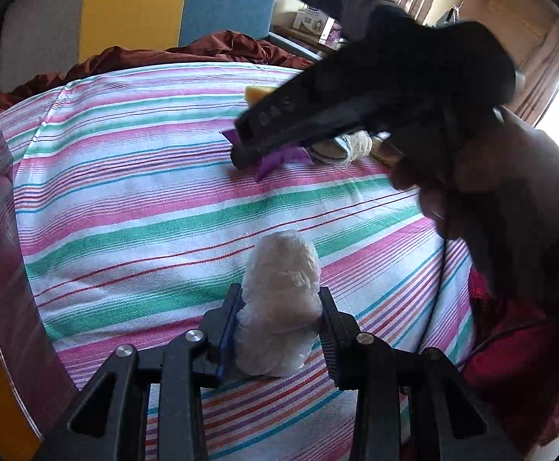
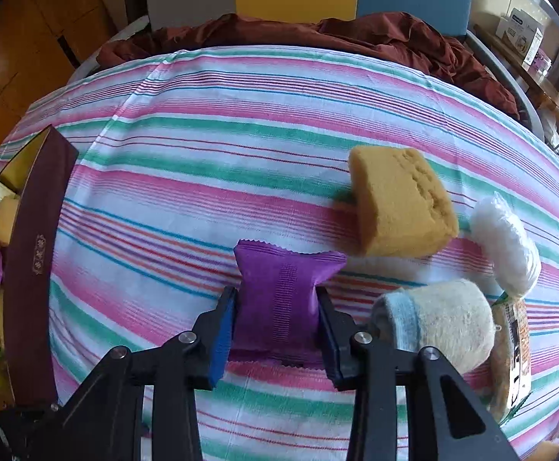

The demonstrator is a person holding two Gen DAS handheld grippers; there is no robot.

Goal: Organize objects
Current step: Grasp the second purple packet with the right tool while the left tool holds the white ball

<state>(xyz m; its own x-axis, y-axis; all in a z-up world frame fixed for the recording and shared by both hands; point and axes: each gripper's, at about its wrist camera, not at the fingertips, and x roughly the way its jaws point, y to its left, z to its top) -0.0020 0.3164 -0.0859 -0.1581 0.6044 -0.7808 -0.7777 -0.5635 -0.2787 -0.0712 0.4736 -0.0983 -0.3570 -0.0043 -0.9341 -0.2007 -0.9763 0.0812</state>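
My left gripper [image 1: 281,320] is clamped on a white, lumpy bundle wrapped in crinkled clear plastic [image 1: 281,299]; both pads press its sides, and the bundle stands upright between them above the striped pink, green and white bedsheet [image 1: 145,192].

My right gripper [image 2: 277,317] is pinching a small purple pillow-shaped sachet with serrated edges [image 2: 285,299]. The jaws squeeze its middle, so the packet bulges at the near and far ends. From the left wrist view, this same gripper sits at the far right of the sheet with the purple packet showing beneath its fingers.

Just right of the right gripper lies a cream rolled towel with a pale blue band [image 2: 438,320]. Far right of the sachet rests a tan rectangular sponge block [image 2: 398,207], and a white fibrous pad in clear wrap [image 2: 508,244] lies right of it. A flat printed packet [image 2: 511,353] lies beside the towel at the right edge.

At the left edge stands a dark maroon cardboard box with gold interior [image 2: 29,269], holding several items that I cannot identify.
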